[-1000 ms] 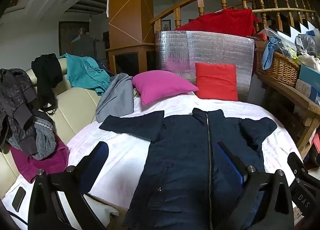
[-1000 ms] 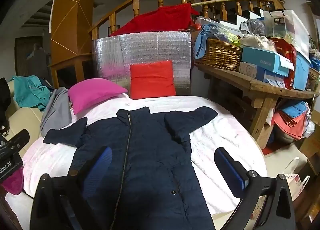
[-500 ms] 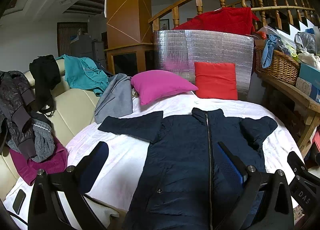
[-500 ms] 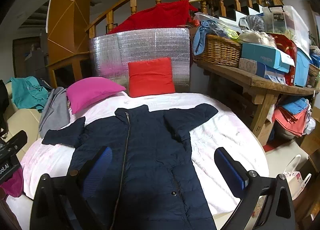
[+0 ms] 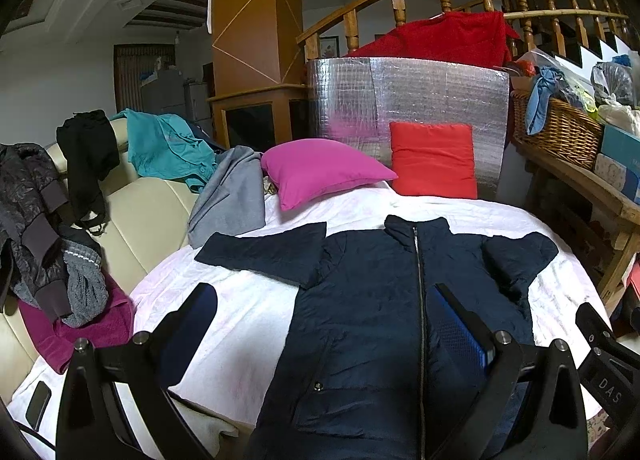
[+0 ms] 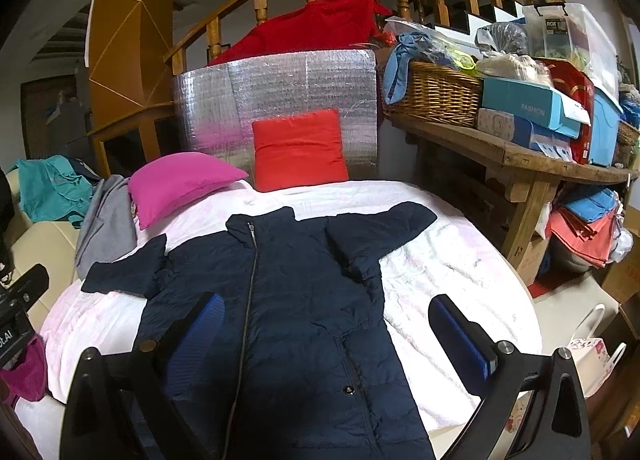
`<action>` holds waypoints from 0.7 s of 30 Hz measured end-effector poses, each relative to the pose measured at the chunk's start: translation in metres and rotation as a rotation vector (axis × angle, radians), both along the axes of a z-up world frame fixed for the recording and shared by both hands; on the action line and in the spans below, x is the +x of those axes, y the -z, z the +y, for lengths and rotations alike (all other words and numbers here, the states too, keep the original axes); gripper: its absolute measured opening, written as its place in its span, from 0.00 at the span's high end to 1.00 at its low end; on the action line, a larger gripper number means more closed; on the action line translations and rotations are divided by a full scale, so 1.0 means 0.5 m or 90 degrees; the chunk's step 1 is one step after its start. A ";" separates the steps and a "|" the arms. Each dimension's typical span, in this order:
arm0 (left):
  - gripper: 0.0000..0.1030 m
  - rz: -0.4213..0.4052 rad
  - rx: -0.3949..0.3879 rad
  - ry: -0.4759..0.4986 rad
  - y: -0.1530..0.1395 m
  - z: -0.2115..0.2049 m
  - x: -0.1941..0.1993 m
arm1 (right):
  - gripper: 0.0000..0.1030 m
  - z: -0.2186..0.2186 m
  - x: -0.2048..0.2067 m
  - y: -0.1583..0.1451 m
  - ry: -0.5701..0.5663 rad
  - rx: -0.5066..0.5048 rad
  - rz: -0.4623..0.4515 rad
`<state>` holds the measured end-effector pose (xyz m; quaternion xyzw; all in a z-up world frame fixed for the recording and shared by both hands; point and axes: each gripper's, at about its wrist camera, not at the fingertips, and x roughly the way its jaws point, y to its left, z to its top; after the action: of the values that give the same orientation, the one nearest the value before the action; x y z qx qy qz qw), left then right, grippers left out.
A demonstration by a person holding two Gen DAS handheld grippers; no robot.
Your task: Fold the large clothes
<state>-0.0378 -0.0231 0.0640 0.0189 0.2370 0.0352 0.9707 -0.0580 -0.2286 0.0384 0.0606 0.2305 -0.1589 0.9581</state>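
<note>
A long navy padded coat [image 5: 372,300] [image 6: 304,300] lies flat and zipped, front up, on a white-covered bed [image 5: 248,308] [image 6: 448,260]. Its sleeves spread out to both sides, collar towards the pillows. My left gripper [image 5: 324,320] hovers open above the coat's lower left part, with nothing between its blue pads. Over the lower right part my right gripper [image 6: 328,324] is open too, holding nothing. The coat's hem runs out of both views at the bottom.
A pink pillow [image 5: 320,167] and a red cushion [image 5: 434,157] lean at the bed's head before a silver foil panel [image 6: 276,95]. Clothes pile on the cream sofa [image 5: 140,215] to the left. A wooden bench [image 6: 520,151] with a basket and boxes stands right.
Both grippers have shifted slightly, with the coat sitting a little lower and closer in each view. Nothing was grasped or moved on the bed.
</note>
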 end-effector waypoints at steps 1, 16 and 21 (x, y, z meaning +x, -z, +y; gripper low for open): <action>0.00 0.001 -0.001 0.000 0.001 0.001 0.001 | 0.00 0.000 0.003 0.002 0.001 -0.001 0.018; 0.00 0.015 -0.002 0.006 0.019 -0.001 0.029 | 0.00 -0.009 0.029 0.012 0.004 0.012 -0.002; 0.00 0.021 -0.003 0.006 0.026 -0.001 0.039 | 0.00 -0.009 0.039 0.018 0.003 0.013 0.005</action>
<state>-0.0181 -0.0239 0.0510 0.0185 0.2528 0.0296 0.9669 -0.0386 -0.2332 0.0294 0.0702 0.2358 -0.1591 0.9561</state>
